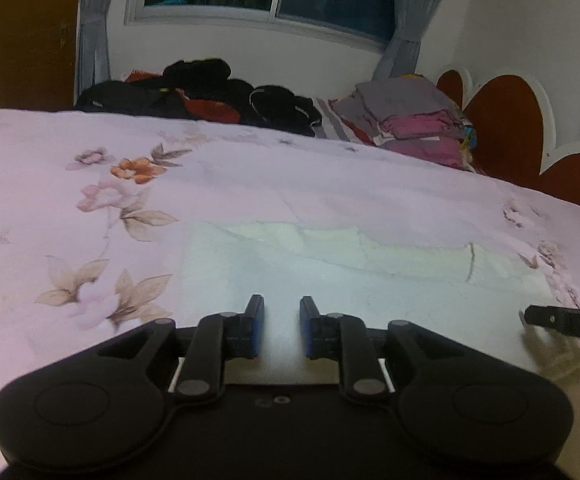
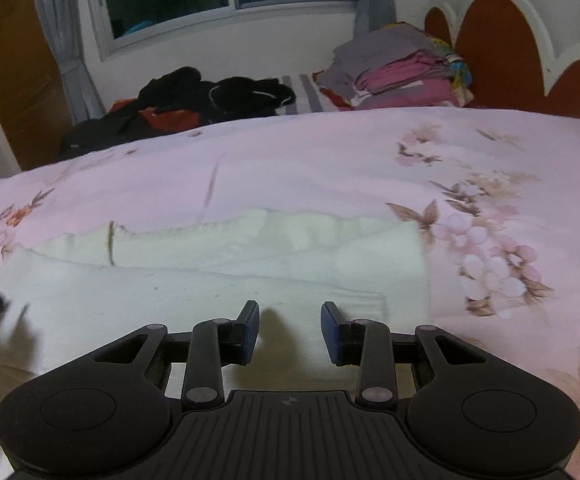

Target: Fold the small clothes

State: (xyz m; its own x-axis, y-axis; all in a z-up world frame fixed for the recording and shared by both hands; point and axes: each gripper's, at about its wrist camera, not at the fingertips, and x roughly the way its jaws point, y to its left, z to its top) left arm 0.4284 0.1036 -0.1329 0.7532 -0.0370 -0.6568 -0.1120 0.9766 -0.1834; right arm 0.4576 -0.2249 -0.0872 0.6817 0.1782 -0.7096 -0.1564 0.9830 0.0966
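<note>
Left wrist view. The left claw hung over the near part of a white garment, jaws a narrow gap apart with nothing between them. The garment lay flat on the bed, on a pink floral cover, probably spread there so its edges could be reached for folding. It looked pale, soft and already doubled, with a layered far edge and a thin dark seam towards its right end. The tip of the right claw showed at the right edge.

Right wrist view. The right claw stood somewhat wider, also empty, above the near right part of the white garment. A folded flap ended near its right finger. A stack of folded clothes sat far right by the headboard, likely finished work. A dark heap of clothes lay far left, apparently awaiting its turn.
</note>
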